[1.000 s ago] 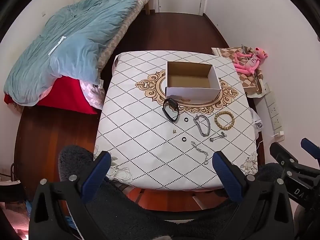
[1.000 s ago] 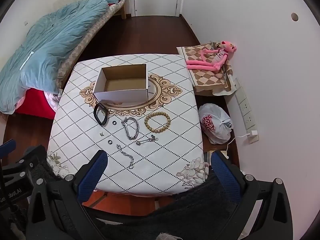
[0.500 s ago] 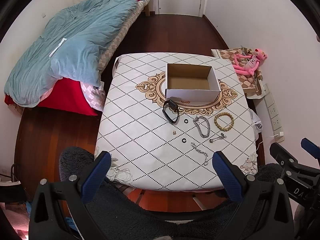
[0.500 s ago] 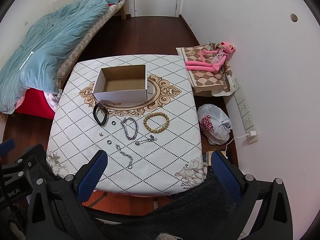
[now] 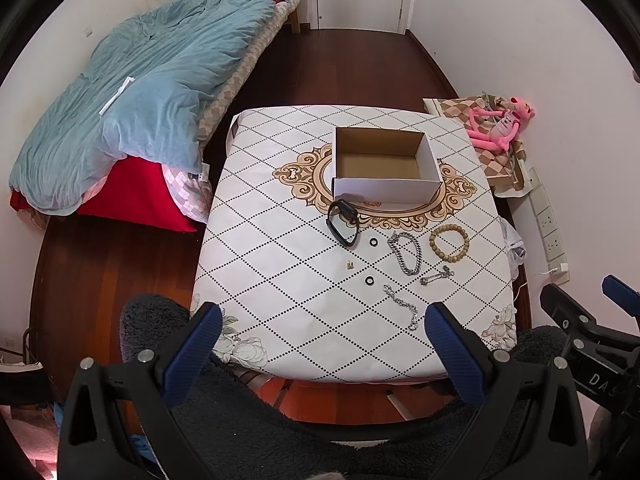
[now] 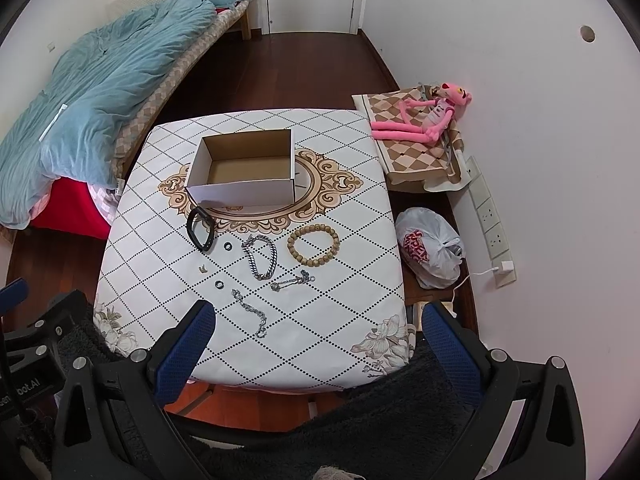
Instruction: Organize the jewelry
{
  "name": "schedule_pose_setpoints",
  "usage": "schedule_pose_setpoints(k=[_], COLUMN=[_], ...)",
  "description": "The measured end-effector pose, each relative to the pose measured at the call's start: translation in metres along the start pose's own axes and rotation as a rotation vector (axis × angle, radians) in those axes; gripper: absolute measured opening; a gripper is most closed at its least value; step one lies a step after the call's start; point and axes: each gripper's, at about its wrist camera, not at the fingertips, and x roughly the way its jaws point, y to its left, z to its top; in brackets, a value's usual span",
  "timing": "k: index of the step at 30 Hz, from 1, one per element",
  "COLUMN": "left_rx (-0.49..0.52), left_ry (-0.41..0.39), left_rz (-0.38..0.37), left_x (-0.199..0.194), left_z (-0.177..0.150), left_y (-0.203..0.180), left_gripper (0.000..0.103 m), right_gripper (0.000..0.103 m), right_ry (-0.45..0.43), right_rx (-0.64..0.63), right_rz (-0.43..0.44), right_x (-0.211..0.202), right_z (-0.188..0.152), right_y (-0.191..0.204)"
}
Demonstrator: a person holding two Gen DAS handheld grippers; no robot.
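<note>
**Jewelry spread on the table, both tongs held back**

While both tongs hang short of the table's near edge, the blue quilted bed (image 5: 132, 92) fills the far left and a dark fuzzy chair seat (image 6: 380, 420) lies right under them. Ahead of both stands the table (image 5: 280, 264), covered in a white cloth with a black diamond grid and a gold medallion. Far right of it, a pink plush toy (image 6: 424, 120) sprawls on a checkered cushion, with a knotted plastic bag (image 6: 432, 246) nearer.

Beyond the jewelry sits an open cardboard box (image 5: 384, 168), white outside, brown inside, nothing in it. Just in front of its left corner lies a black watch band (image 5: 343, 222). Right of that come a silver curb-chain bracelet (image 5: 406, 252) and a wooden bead bracelet (image 5: 449, 239). Closer to the tongs lie a thin silver chain (image 5: 402, 306), a small silver clasp piece (image 5: 437, 275), two dark rings (image 5: 373, 242) (image 5: 368, 281) and a tiny gold charm (image 5: 350, 265).

The left gripper (image 5: 322, 334) gapes wide, holding nothing; the right gripper (image 6: 318, 330) likewise.
</note>
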Motion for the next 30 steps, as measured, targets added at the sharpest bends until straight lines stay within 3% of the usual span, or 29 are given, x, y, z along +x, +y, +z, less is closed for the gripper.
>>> schedule_pose_setpoints(k=[30], left_rx=[0.001], left_ry=[-0.012], left_rz=[0.002], left_x=[-0.0030], left_z=[0.0010], left_y=[-0.0010], left_gripper=[0.103], right_gripper=[0.103], right_ry=[-0.004], right_rx=[0.003], right_rz=[0.001], right_x=[-0.0006], right_z=[0.0011], right_y=[0.0012])
